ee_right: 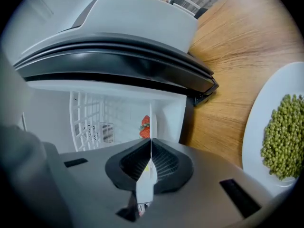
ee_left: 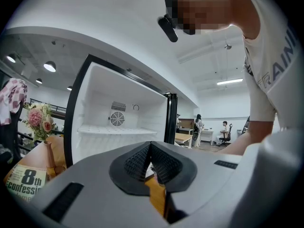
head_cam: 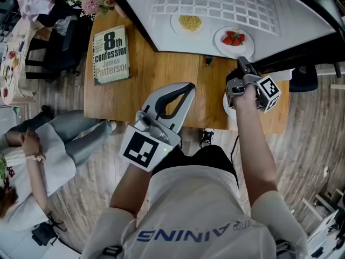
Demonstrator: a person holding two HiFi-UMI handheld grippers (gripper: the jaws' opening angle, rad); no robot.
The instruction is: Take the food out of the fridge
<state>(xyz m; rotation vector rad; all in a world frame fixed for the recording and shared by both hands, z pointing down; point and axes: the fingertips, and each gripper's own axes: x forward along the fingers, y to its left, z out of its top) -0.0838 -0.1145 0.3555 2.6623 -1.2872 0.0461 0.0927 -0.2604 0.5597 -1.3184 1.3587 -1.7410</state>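
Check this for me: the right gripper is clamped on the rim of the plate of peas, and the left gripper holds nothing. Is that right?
Not quite. The right gripper is clamped on the rim of the plate of strawberries, not the plate of peas, which sits apart on the wooden table. The right gripper view shows this. The left gripper does hold nothing.

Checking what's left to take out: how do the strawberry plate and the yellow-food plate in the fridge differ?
The strawberry plate holds red berries; the yellow-food plate holds a pale yellow heap. The right gripper is shut on the strawberry plate's rim; the yellow-food plate is untouched. The strawberry plate lies right of the yellow-food plate in the head view. Both are round, white, in the fridge.
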